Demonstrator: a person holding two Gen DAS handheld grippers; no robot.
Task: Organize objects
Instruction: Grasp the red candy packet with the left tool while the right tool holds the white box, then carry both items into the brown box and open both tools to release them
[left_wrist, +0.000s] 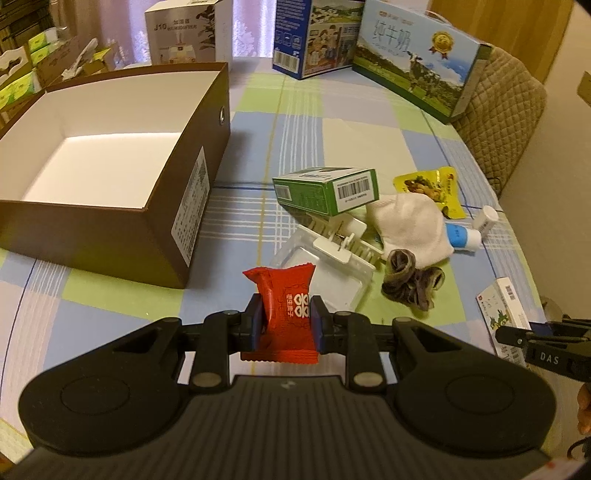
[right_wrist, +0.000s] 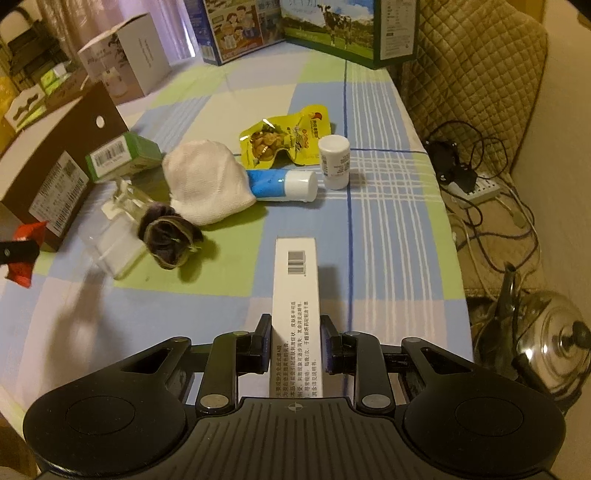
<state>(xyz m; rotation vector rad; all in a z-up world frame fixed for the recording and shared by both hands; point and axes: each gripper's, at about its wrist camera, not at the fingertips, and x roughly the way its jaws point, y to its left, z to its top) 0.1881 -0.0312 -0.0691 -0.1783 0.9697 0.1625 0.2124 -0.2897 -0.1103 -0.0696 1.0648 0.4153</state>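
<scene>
My left gripper (left_wrist: 286, 325) is shut on a red snack packet (left_wrist: 284, 310), held above the table just right of the open brown box (left_wrist: 110, 221). My right gripper (right_wrist: 293, 343) is shut on a long white carton (right_wrist: 295, 295), held over the table's near right part. On the table lie a green carton (left_wrist: 328, 192), a white sock (left_wrist: 410, 221), a yellow snack pouch (left_wrist: 432, 188), a blue-and-white tube (right_wrist: 280, 184), a small white bottle (right_wrist: 334, 160), a dark scrunchie (right_wrist: 168, 236) and a clear plastic case (left_wrist: 325, 269).
Milk cartons (left_wrist: 413, 62) and a white appliance box (left_wrist: 184, 33) stand at the table's far edge. A quilted chair (right_wrist: 472, 74) stands to the right. A steel kettle (right_wrist: 543, 343) and cables with a power strip (right_wrist: 476, 188) lie on the floor.
</scene>
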